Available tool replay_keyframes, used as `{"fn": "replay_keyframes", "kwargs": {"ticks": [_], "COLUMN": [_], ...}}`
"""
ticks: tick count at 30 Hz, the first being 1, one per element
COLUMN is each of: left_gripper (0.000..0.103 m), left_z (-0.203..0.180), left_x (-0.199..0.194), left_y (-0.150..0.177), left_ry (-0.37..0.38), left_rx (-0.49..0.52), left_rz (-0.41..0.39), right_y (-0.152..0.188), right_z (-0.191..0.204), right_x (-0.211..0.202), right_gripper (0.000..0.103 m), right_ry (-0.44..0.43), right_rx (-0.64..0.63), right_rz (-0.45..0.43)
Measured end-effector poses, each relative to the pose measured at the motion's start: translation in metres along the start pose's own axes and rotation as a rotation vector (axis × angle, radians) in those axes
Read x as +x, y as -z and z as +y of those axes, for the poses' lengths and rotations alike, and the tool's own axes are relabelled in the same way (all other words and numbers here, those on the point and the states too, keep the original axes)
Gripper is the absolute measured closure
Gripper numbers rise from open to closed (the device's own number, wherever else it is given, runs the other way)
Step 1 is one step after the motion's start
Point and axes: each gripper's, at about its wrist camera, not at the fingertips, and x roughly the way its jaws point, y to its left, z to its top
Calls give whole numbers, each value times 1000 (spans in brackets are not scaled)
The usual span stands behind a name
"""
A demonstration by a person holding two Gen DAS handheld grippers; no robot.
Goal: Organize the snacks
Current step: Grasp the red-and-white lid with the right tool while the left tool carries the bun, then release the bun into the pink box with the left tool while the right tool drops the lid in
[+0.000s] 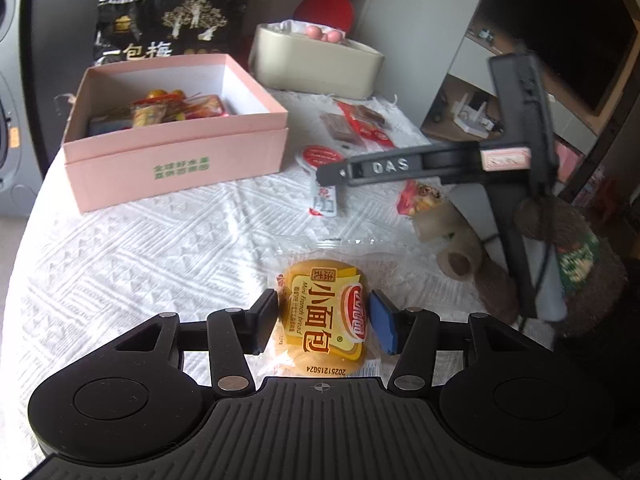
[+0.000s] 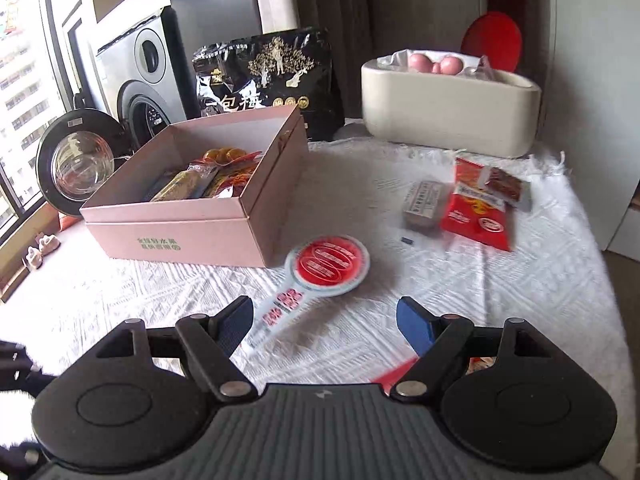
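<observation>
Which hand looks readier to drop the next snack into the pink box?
Probably the left: the left gripper has its fingers on both sides of the mini bread packet. The right gripper is open and empty, above the round red lollipop packet.

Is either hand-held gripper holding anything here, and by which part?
The left hand-held gripper grips the mini French bread packet across its middle, fingers on both sides. The right hand-held gripper is open, holding nothing.

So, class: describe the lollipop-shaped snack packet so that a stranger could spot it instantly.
Find the open pink box on the white tablecloth. Just before its near corner lies the lollipop-shaped packet: the only round red disc with a pale handle.
</observation>
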Motion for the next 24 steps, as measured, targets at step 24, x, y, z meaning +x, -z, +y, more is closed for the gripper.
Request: {"fn": "replay_keyframes", "kwargs": {"ticks": [24], "left_gripper": [48], "left_z": [57], "left_x": [-57], "left_y": [-100], "left_ry": [-88], "left_rx": [-58], "left_rz": [-324], "right_y": [-95], "right_z": [53], "right_x": [-126], "right_gripper": [43], "right_ry": [-91], "right_rx": [-135], "right_rz": [-241]}}
